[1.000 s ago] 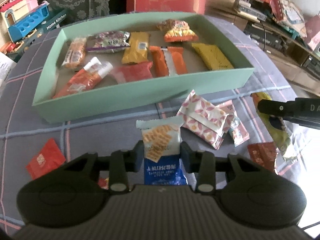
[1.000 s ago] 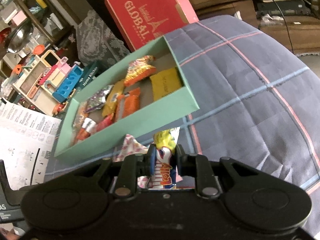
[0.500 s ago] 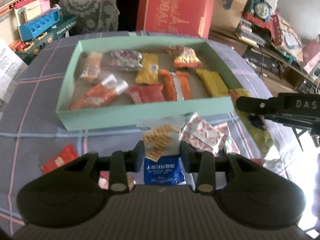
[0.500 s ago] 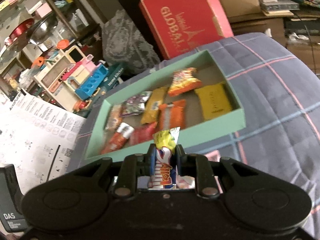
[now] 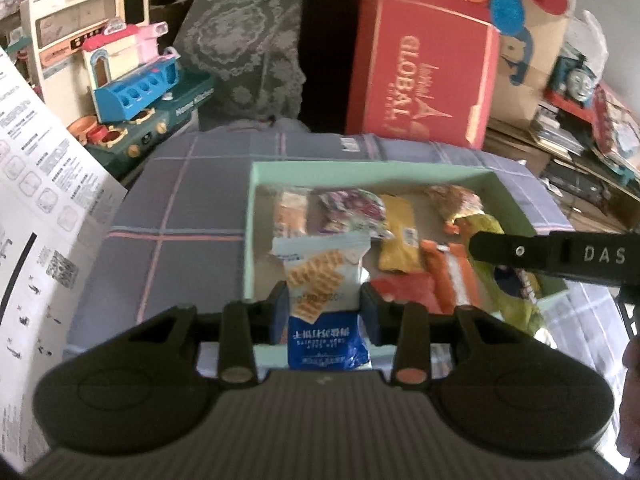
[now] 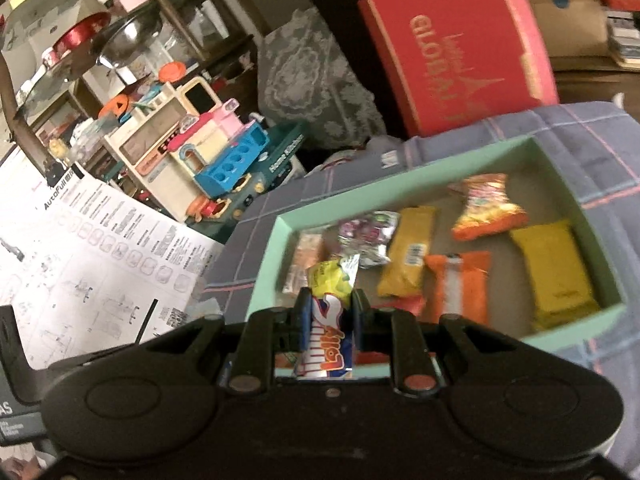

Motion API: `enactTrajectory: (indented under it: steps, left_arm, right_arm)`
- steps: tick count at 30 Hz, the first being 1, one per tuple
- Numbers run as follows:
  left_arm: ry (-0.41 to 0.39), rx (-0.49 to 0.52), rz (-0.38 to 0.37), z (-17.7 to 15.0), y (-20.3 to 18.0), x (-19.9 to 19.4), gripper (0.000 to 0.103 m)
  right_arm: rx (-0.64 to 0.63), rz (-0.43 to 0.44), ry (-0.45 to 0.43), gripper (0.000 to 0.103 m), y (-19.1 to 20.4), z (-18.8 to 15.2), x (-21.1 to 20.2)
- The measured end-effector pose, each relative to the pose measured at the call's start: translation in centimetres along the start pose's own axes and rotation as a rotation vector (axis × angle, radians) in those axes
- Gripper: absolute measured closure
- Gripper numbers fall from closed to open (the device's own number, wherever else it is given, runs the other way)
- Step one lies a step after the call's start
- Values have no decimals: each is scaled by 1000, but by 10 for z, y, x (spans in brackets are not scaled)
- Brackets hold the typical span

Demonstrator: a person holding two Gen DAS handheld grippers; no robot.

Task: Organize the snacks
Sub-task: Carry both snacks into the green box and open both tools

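Observation:
My left gripper is shut on a blue-and-white cracker packet and holds it over the near left part of the mint-green box. My right gripper is shut on a yellow-and-blue snack packet above the box's near left corner. The right gripper's finger with that yellow packet crosses the right side of the left wrist view. Several snack packets lie in the box, among them an orange one and a yellow one.
The box sits on a plaid grey-blue cloth. A red carton, a grey lace cushion and a toy kitchen stand behind. A white instruction sheet is at the left.
Both grippers have risen and moved forward with their packets, from in front of the box to over its near part. The loose packets on the cloth have dropped out of view.

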State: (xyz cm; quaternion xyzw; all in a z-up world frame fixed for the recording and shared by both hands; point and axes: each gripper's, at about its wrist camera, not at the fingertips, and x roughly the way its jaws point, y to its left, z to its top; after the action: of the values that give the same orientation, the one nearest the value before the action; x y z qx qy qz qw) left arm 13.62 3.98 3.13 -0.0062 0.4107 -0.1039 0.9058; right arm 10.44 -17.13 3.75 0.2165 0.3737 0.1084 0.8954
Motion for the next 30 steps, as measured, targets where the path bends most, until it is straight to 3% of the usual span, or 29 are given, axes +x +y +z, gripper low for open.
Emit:
enactTrajectory:
  steps: [16,18,19,20,22,24,26,30]
  left_arm:
    - [88,20,39,24,25,77,66]
    - [89,26,46,24,25,82,64]
    - [88,27,52,24,25,83,62]
    - [82,29,63,24,25,84,53]
    - [69,39,86,22,23,84,36]
    - [58,42,101,20,22,84,21]
    - [55,38,105,19,21,83,14]
    - [54,31,108,16,18,82,11]
  right_arm:
    - [84,-44,92,83,1,13,104]
    - [79,-48,103,77,1,13,110]
    - [73,-50,105,62,2,13,111]
    - [64,-55,101,43,2,13,111]
    - [47,-68,79,20,3,15,106]
    - [26,-81,55,16,3,15,100]
    - [16,-90,51,16,1,15,96]
    - [25,-102,43,16,-6,14,88]
